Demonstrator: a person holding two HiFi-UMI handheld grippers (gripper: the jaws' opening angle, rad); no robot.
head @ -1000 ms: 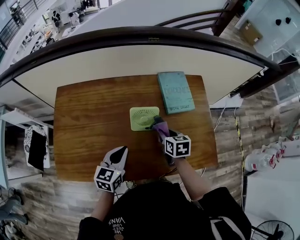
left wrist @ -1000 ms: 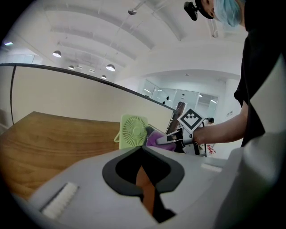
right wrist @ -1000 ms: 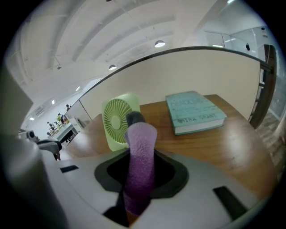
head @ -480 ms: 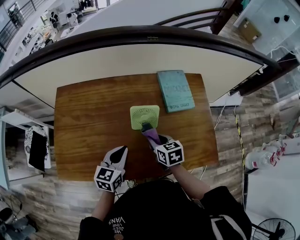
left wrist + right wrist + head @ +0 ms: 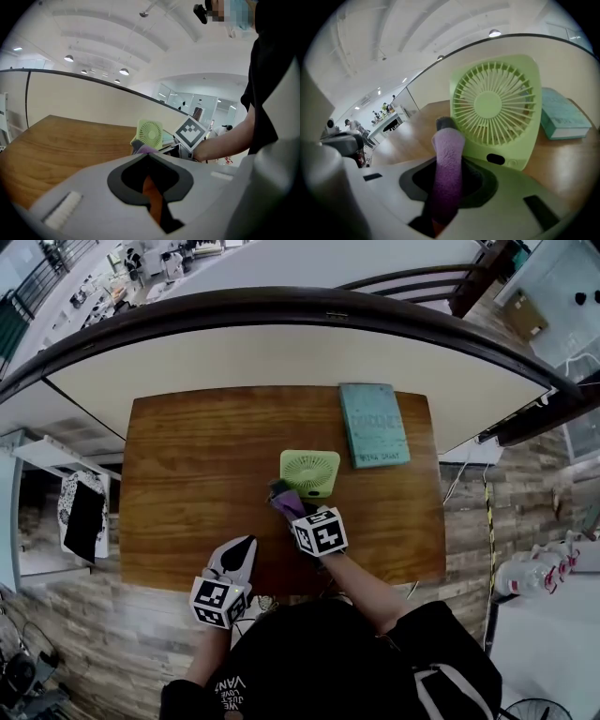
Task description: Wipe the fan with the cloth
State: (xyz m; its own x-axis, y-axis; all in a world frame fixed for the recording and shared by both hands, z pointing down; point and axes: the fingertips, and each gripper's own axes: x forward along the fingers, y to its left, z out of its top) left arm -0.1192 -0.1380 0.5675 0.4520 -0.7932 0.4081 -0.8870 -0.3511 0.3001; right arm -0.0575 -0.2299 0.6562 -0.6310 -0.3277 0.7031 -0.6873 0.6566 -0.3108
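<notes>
A small light-green fan point(image 5: 310, 472) stands on the wooden table point(image 5: 187, 474); in the right gripper view the fan point(image 5: 494, 110) fills the middle, grille facing me. My right gripper point(image 5: 284, 499) is shut on a purple cloth point(image 5: 287, 503), just off the fan's near-left corner. That cloth point(image 5: 447, 164) sticks up from between the jaws, its tip beside the fan's left edge. My left gripper point(image 5: 244, 545) rests at the table's near edge, shut and holding nothing. From the left gripper view, the fan point(image 5: 150, 132) and cloth point(image 5: 144, 149) lie ahead.
A teal book point(image 5: 373, 424) lies flat behind and to the right of the fan, also showing as the book point(image 5: 562, 117) in the right gripper view. A curved dark rail point(image 5: 281, 310) and a white ledge run beyond the table's far edge.
My right gripper has carried the cloth leftward along the fan's near side, from its right corner to its left corner. The left gripper has stayed put.
</notes>
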